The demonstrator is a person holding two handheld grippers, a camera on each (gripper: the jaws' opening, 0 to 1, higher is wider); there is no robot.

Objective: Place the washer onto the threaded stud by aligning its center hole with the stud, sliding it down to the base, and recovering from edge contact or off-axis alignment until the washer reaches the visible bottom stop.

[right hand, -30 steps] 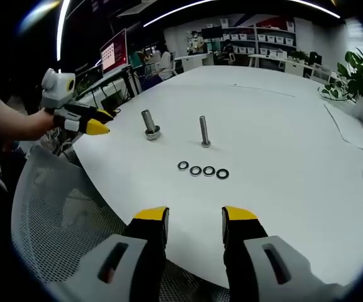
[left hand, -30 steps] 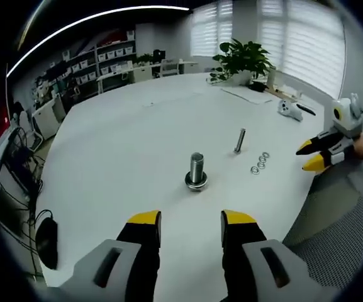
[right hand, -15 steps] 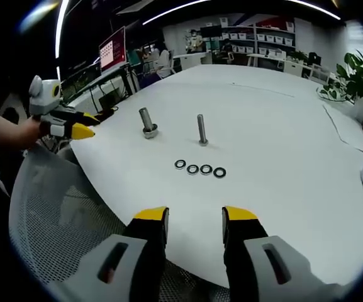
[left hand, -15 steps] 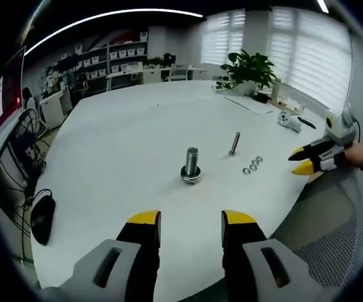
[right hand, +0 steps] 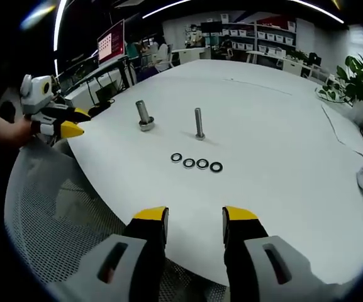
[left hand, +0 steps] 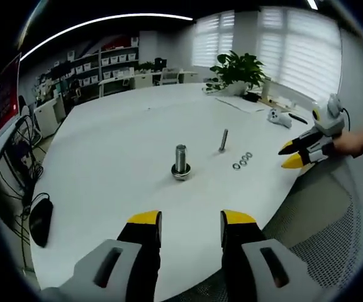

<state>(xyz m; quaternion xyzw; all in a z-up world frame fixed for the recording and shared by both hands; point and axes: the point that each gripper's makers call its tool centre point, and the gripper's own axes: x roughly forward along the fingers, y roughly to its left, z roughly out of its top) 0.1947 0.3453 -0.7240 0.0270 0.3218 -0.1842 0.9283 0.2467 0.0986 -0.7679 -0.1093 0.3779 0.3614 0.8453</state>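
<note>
The task looks barely begun: four washers (right hand: 195,163) lie in a row on the white tabletop (right hand: 275,126), just in front of the slim threaded stud (right hand: 199,123), with a thicker bolt (right hand: 144,116) standing to its side. Both the left tool (left hand: 184,220) and right tool (right hand: 195,217) hover short of the tabletop edge, jaws apart and empty. Next, the right tool probably must reach in and pinch one washer by its rim, though it is hard to tell how flat they lie.
</note>
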